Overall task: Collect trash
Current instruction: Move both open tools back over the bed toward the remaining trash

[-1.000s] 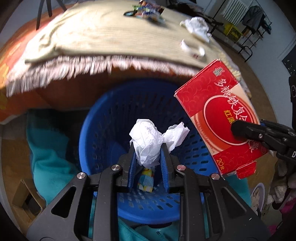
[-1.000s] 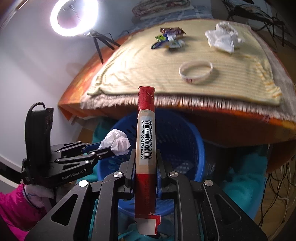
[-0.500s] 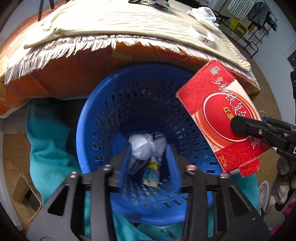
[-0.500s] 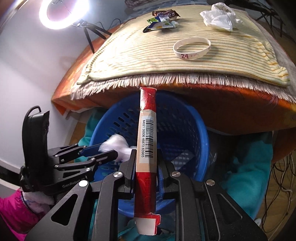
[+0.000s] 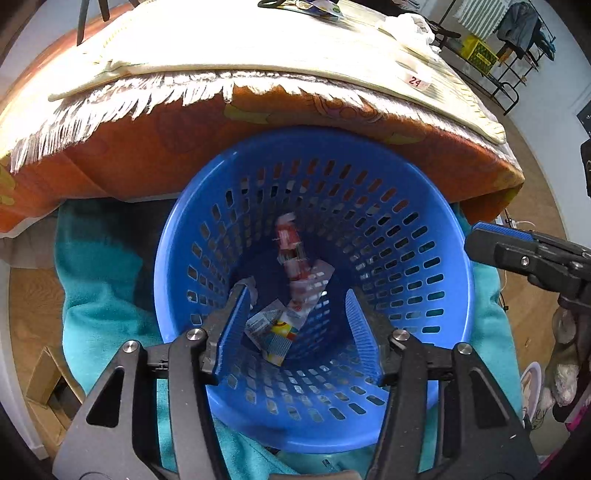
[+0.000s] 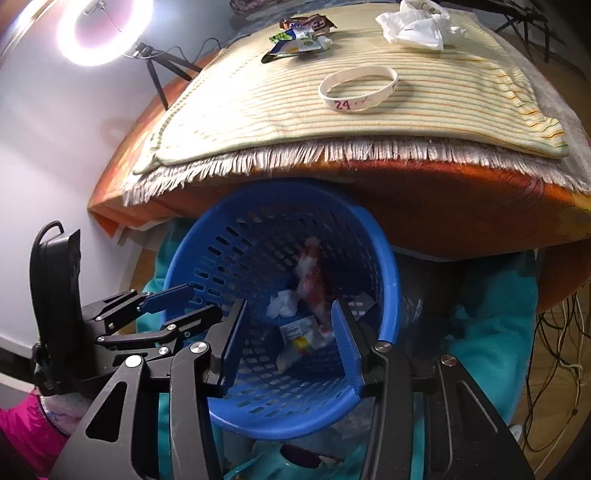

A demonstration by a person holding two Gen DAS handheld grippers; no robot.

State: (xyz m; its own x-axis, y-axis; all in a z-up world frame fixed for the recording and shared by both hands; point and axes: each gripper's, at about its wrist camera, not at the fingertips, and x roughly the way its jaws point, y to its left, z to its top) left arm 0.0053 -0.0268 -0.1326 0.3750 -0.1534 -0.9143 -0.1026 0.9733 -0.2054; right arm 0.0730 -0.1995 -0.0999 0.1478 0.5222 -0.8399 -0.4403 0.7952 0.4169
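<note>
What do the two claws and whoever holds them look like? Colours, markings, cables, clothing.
Both are black linkage frames with silver pivot bolts and ribbed blue pads. The left claw seen from the right wrist view shows white lettering, too small to read, and a black cable loop. A bright pink sleeve sits behind it. The right claw looks the same.

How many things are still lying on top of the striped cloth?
3: a wristband nearest the fringe, a crumpled white tissue at the far right, and a cluster of snack wrappers at the far left. Others may be out of frame.
</note>
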